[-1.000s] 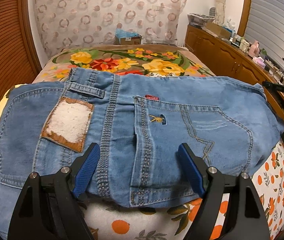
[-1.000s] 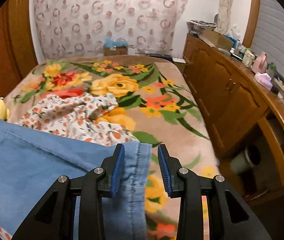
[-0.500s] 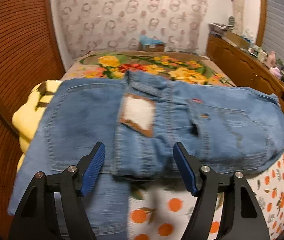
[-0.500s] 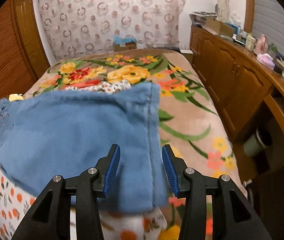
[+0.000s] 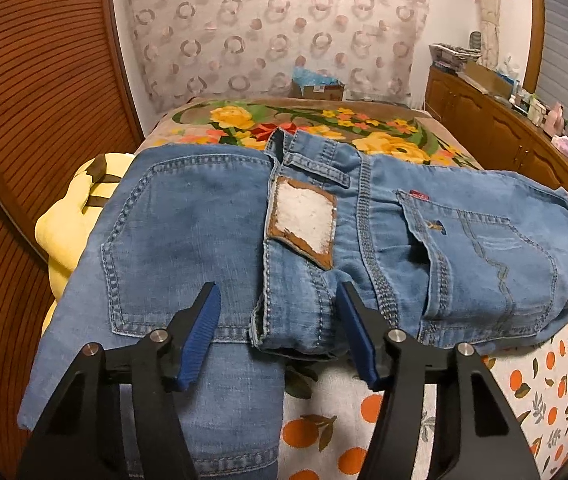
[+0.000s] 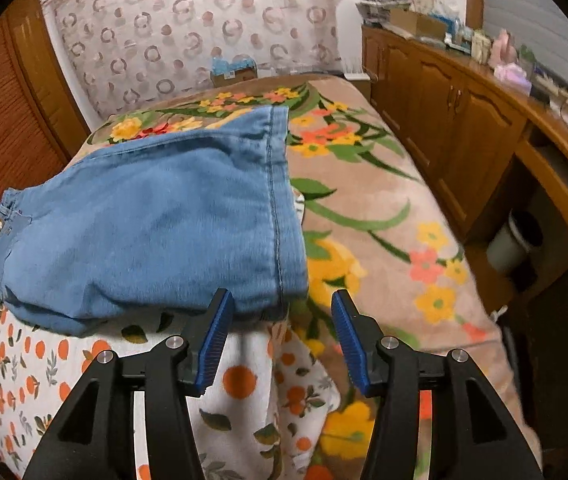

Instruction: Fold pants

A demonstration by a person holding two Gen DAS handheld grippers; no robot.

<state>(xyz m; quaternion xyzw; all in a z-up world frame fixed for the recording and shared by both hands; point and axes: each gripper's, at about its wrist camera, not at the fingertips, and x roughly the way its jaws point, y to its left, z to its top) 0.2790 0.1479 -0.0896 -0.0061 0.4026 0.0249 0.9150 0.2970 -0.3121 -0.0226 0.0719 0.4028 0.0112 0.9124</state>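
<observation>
Light blue jeans (image 5: 363, 248) lie folded across the bed, back side up, with a brown and white waist patch (image 5: 303, 220) showing. My left gripper (image 5: 280, 332) hovers at their near edge, jaws closing. The folded waistband corner sits between the blue pads, which do not press on it. In the right wrist view the jeans' (image 6: 164, 232) stitched end lies just beyond my right gripper (image 6: 282, 332). Its jaws are opening, with only the corner of the cloth near the tips and nothing gripped.
The jeans rest on an orange-print sheet (image 5: 543, 400) over a floral blanket (image 6: 363, 208). A yellow cushion (image 5: 64, 232) lies at the left edge against a wooden panel wall (image 5: 24, 120). Wooden cabinets (image 6: 463, 120) line the right side, with a cardboard box (image 5: 317, 88) at the bed's far end.
The left gripper slid left along the jeans' near edge and its jaws narrowed. The right gripper drew back from the jeans' end, which now lies flat, and its jaws widened.
</observation>
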